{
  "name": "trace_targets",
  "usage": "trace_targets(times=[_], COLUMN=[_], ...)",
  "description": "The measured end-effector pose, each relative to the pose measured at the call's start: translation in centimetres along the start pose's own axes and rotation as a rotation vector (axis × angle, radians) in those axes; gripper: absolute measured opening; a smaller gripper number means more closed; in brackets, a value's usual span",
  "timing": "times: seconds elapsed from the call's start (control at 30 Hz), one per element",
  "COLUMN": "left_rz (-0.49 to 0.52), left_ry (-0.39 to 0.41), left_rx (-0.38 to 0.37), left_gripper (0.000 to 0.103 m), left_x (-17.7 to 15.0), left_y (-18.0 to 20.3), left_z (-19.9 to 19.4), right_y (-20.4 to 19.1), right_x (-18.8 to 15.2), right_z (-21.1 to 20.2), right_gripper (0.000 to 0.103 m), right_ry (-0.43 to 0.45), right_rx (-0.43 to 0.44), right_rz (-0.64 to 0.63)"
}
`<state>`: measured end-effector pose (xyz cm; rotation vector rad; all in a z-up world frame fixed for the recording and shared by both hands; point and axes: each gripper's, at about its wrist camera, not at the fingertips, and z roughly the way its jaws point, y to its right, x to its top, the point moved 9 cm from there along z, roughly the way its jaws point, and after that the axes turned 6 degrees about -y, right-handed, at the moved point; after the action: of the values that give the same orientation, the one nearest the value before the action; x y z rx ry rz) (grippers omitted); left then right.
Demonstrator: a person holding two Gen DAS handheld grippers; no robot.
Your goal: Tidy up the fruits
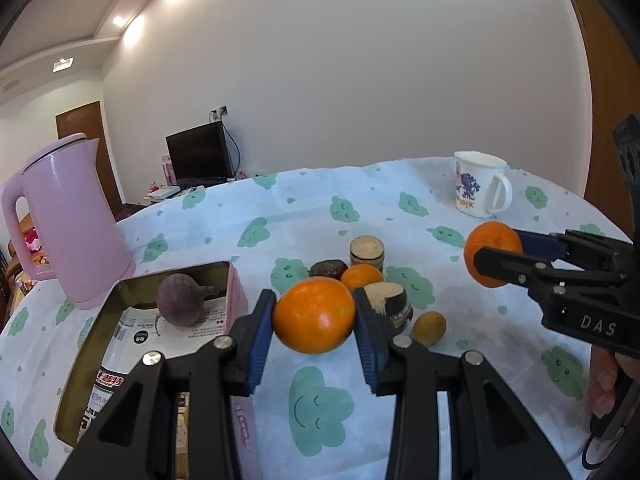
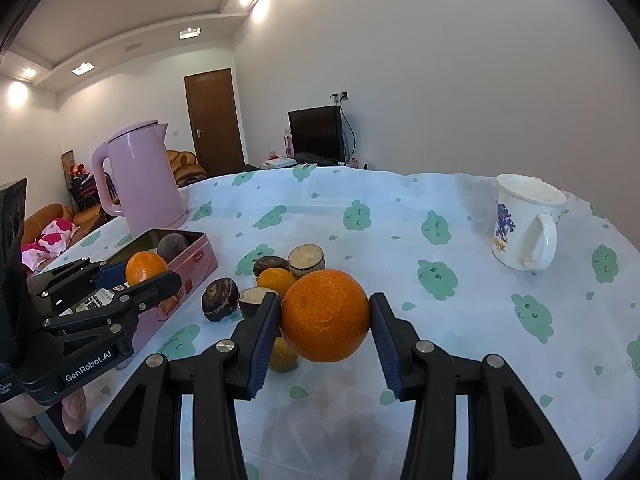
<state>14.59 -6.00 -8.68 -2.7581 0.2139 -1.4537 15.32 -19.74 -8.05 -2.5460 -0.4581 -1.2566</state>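
A: Status? Quick.

B: Left gripper (image 1: 315, 316) clamped on an orange (image 1: 314, 314), held off the cloth just right of the pink tin (image 1: 234, 292). Right gripper (image 2: 325, 316) pinches a second orange (image 2: 325, 315) above the fruit pile (image 2: 276, 280). Tin holds one dark purple fruit (image 1: 182, 299) only.

A: Risks?

B: Both oranges are round, gripped at the sides by narrow pads, so a tilt or bump could roll one out (right one would drop onto the pile and scatter it). Both grippers heading for the tin together might collide. Tin's near wall could catch the left fingers (image 1: 260, 336). Kettle (image 1: 72, 220) stands just behind.
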Motion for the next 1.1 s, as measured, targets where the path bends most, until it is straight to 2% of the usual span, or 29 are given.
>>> trace_targets(times=[0.77, 1.1], left_rz=[-0.033, -0.047], left_ry=[0.056, 0.087], left_rx=[-0.002, 0.017], left_gripper=[0.04, 0.04], left_x=[0.2, 0.3], left_y=[-0.5, -0.9], left_z=[-1.3, -2.0], right_y=[-0.7, -1.9], right_x=[0.5, 1.0], right_z=[-1.9, -3.2], right_gripper=[0.048, 0.048], right_ry=[0.08, 0.148], right_rx=[-0.033, -0.061], right_rz=[-0.038, -0.099])
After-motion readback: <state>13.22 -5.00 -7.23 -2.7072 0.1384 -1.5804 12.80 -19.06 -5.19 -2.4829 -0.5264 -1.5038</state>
